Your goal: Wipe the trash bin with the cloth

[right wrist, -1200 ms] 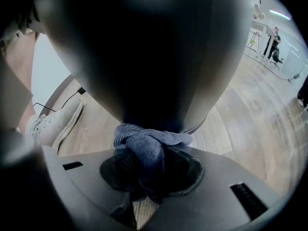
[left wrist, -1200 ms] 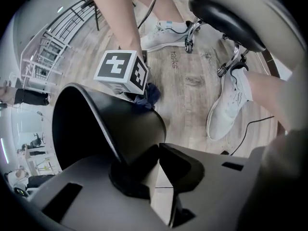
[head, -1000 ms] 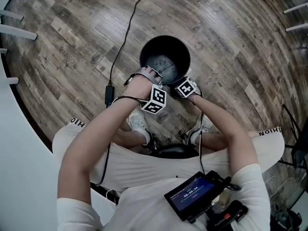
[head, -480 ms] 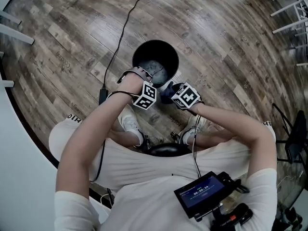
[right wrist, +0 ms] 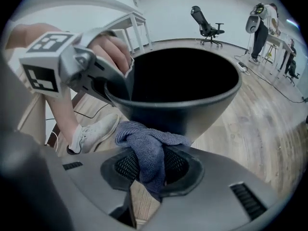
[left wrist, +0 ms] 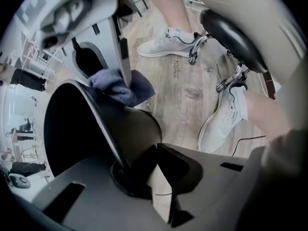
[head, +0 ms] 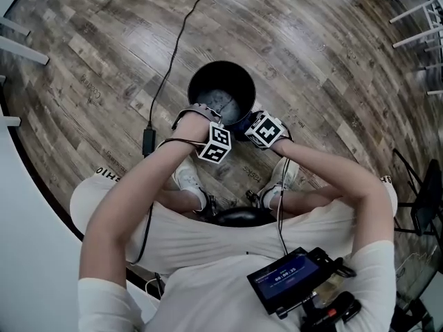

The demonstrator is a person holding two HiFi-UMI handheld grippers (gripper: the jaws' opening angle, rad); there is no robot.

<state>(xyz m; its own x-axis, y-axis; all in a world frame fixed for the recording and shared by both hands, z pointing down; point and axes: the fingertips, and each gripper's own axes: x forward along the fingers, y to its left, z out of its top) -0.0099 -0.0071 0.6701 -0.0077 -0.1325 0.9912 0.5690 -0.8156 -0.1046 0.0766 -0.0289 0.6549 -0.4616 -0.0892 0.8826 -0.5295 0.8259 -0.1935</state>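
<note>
Risen beside the trash bin [right wrist: 183,107], the right gripper [right wrist: 147,170] pinches the cloth [right wrist: 144,146]. The left gripper [left wrist: 153,165] has just clamped the bin's rim; inside, only its scuffed bottom shows.

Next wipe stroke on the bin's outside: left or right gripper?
Right. The right gripper is shut on the cloth, which sits at the outer wall of the trash bin just below its rim. The left gripper is clamped on the rim, steadying it, and carries no cloth.

Cloth [right wrist: 144,150] against outside of trash bin [right wrist: 192,114]
</note>
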